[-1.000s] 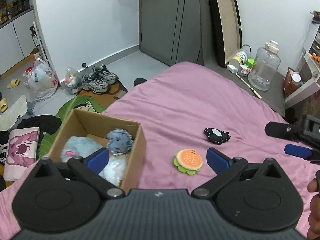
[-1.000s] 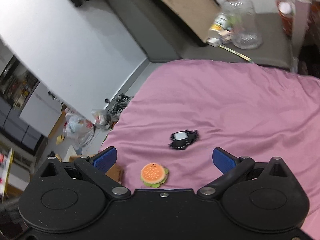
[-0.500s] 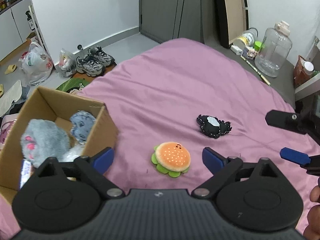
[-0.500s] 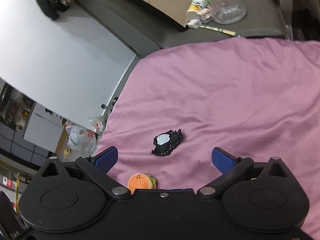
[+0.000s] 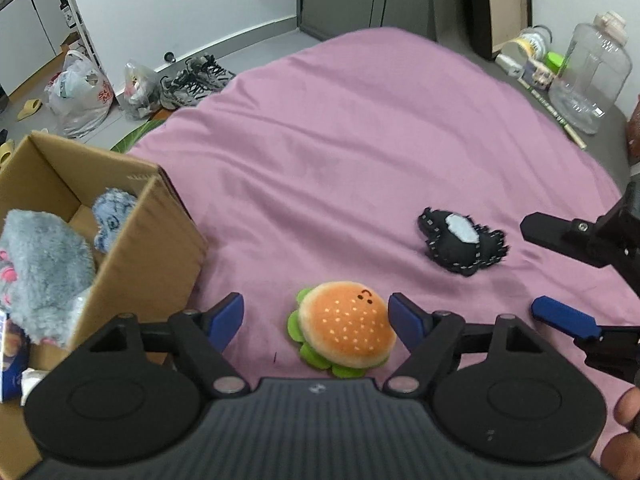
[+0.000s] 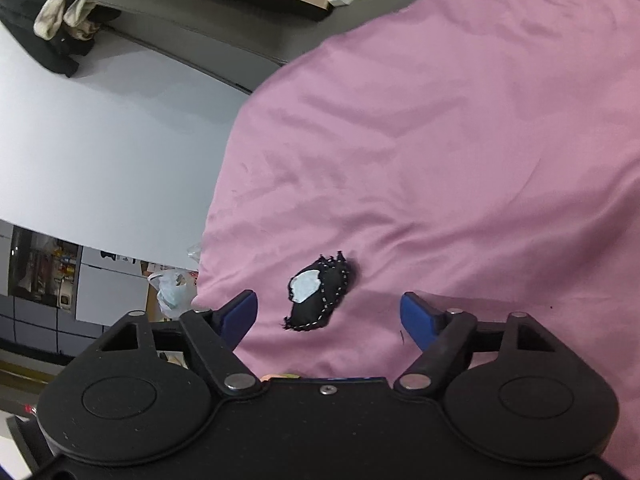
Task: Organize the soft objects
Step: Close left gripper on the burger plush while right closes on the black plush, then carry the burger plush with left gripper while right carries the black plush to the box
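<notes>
Left gripper (image 5: 316, 316): jaws spread and closing, hamburger plush (image 5: 346, 328) bracketed between the blue pads, right pad just beside the bun, left pad apart from it; nothing pinched. The plush lies flat, bun up, small face toward 1 o'clock, lettuce frill out at 7 o'clock.

Right gripper (image 6: 329, 314): jaws spread and closing, black felt toy (image 6: 318, 294) seen between the pads, untouched. In that view its long axis runs 1 to 7 o'clock, white patch on the 10 o'clock side. In the left wrist view the toy lies at 2 o'clock from the burger, apart from it.

Both toys rest on a wrinkled pink bedsheet (image 5: 360, 152). An open cardboard box (image 5: 148, 240) sits at 9 o'clock from the burger, with grey and blue plush inside. On the floor beyond: sneakers (image 5: 196, 80), plastic bags (image 5: 80, 96). A clear water jug (image 5: 588, 80) stands at 2 o'clock on a grey ledge. White wall, grey cabinets behind.
</notes>
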### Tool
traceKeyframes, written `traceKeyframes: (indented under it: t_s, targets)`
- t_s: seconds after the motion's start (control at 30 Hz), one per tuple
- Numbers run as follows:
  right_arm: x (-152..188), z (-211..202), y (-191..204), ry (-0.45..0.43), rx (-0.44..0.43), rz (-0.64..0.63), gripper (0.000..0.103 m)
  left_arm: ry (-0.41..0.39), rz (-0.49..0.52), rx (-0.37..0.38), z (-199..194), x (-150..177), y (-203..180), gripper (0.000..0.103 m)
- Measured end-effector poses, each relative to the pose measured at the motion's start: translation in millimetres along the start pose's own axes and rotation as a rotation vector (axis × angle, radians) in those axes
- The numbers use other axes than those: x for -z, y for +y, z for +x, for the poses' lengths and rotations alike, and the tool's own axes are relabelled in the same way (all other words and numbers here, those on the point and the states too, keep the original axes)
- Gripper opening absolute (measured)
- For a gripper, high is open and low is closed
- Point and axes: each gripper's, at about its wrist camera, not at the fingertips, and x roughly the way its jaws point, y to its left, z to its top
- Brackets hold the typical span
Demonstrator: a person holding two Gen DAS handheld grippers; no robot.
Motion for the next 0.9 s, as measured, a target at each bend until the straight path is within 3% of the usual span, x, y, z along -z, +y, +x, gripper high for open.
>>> traceKeyframes:
  t_s: [0.23,0.33,0.37,0.5,0.67,0.77,0.9]
  targets:
    - [-10,23,-10,-0.005,-0.017,0.041,0.068,0.037,0.024,0.015,18,6,-8,0.079]
    - [-6,25,-5,-0.013,-0.005,0.034,0.067,0.053,0.002,0.048,18,6,-4,0.058]
    - [-6,25,-3,-0.013,-0.005,0.022,0.063,0.055,-0.004,0.060,16,5,-4,0.041]
    - [-5,34,-1,-0.013,-0.003,0.018,0.053,0.036,-0.005,0.077,1,-4,-8,0.025]
    - [-6,45,0,-0.019,0.010,0.001,0.024,-0.032,-0.015,0.089,-25,-23,-3,0.025]
    - [-4,48,-5,-0.034,0.003,0.034,0.015,-0.071,-0.026,0.081,-41,-33,8,0.025]
    - [2,38,3,-0.057,0.024,-0.001,0.011,-0.107,-0.044,0.076,-62,-41,25,0.025]
